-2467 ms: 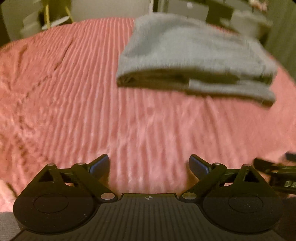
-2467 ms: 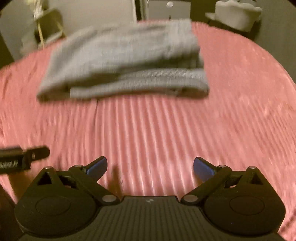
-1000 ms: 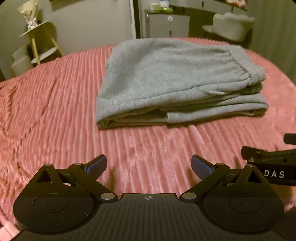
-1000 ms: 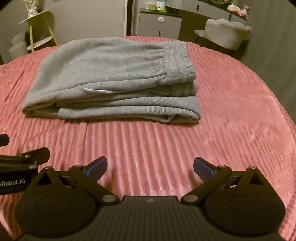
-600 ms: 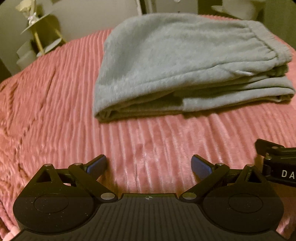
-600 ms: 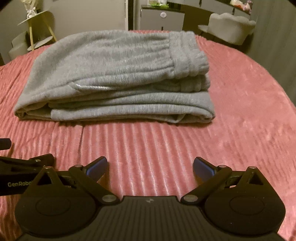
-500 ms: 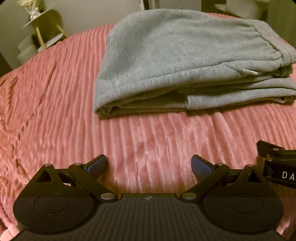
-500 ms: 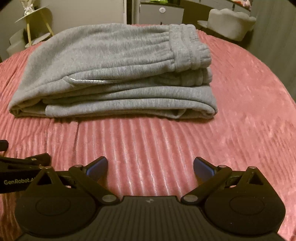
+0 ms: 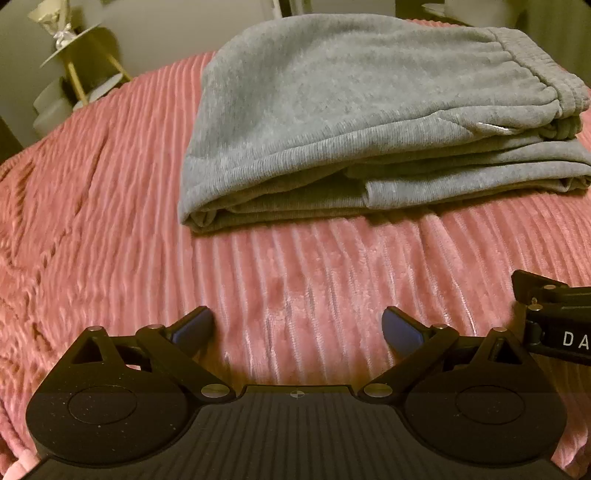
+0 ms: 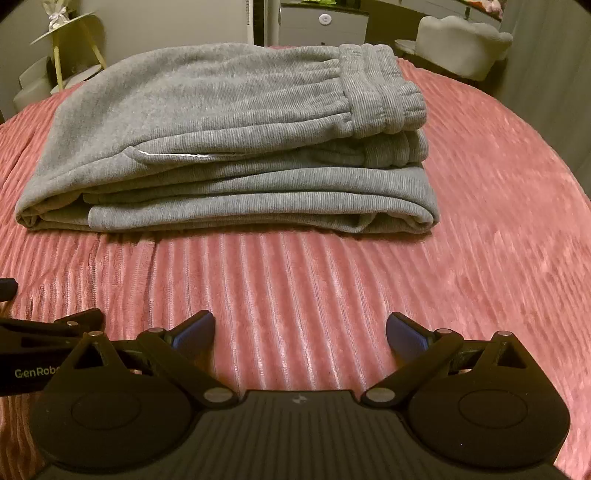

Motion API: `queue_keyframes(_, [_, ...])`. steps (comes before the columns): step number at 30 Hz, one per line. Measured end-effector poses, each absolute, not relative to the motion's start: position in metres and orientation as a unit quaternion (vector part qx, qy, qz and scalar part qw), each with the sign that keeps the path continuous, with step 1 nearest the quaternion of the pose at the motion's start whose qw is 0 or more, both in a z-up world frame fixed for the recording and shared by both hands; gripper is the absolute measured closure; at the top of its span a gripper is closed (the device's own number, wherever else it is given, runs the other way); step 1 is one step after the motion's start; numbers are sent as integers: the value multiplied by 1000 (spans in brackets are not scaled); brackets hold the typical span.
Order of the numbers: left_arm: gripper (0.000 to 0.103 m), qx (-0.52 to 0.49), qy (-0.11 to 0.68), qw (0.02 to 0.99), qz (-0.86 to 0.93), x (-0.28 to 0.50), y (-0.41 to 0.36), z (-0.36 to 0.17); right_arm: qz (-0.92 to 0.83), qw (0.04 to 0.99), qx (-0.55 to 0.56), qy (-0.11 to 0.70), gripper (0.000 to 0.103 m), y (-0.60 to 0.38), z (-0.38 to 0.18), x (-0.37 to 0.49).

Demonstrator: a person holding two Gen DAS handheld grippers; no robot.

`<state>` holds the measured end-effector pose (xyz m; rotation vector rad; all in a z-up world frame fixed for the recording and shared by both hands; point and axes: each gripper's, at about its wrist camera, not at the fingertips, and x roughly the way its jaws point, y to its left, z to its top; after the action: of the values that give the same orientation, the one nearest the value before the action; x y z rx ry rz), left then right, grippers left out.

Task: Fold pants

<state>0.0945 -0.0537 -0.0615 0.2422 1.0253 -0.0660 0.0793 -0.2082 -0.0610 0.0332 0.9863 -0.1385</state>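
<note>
Grey sweatpants [image 9: 369, 110] [image 10: 229, 140] lie folded in a thick stack on a pink ribbed bedspread [image 9: 110, 221] [image 10: 480, 221], the elastic waistband [image 10: 380, 92] on top at the right. My left gripper [image 9: 297, 328] hovers open over bare bedspread in front of the stack's left corner, nothing between its blue-tipped fingers. My right gripper [image 10: 301, 332] is likewise open and empty, short of the stack's front edge. Each gripper shows at the edge of the other's view.
A pale tiered side table [image 10: 70, 48] stands beyond the bed at back left. A grey cabinet [image 10: 321, 22] and a light upholstered chair [image 10: 465, 40] stand behind the bed at back right.
Both grippers have drawn nearer to the folded pants, which now fill more of each view. Both stay open and empty; the pants have not moved.
</note>
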Motion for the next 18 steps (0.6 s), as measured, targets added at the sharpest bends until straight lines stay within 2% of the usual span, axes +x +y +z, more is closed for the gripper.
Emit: queue_keyframes(18, [0, 117, 489, 864, -32, 90, -54, -66, -71, 876, 21, 477, 3, -208, -63, 80])
